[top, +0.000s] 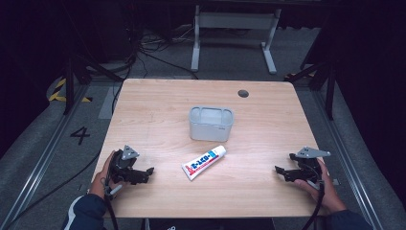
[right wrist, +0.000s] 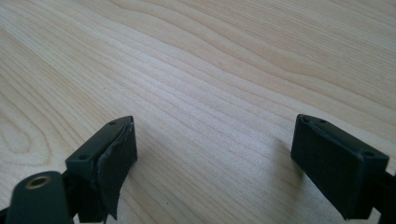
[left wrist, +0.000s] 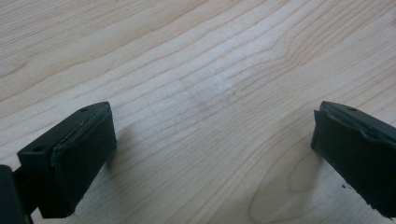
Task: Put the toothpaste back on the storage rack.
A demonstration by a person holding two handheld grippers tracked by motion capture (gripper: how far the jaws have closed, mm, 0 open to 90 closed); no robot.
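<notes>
Toothpaste tube (top: 204, 162) is seen lying flat on the wooden table (top: 158, 100), near the middle of its near half, set slantwise with its white cap toward the far right and its crimped end toward the near left. The tube is white with a red and blue label. Just beyond it, apart from it, a small translucent grey-white bin (top: 211, 123) stands upright near the table's centre, its mouth facing up; nothing can be made out inside it.

The left gripper (top: 147, 173) is held low over the near left part of the table, its jaws turned toward the tube but well apart from it. In the left gripper view the left gripper (left wrist: 212, 140) is shown with its two black jaws spread wide, and bare wood grain is seen between them; nothing is gripped.

The right gripper (top: 281, 170) is held at the near right edge of the table, likewise pointed inward toward the tube and well apart from it. In the right gripper view the right gripper (right wrist: 215, 147) is shown with its jaws standing fully apart over bare table, with nothing between the pads.

A dark round grommet hole (top: 243, 93) is visible near the table's far edge.
</notes>
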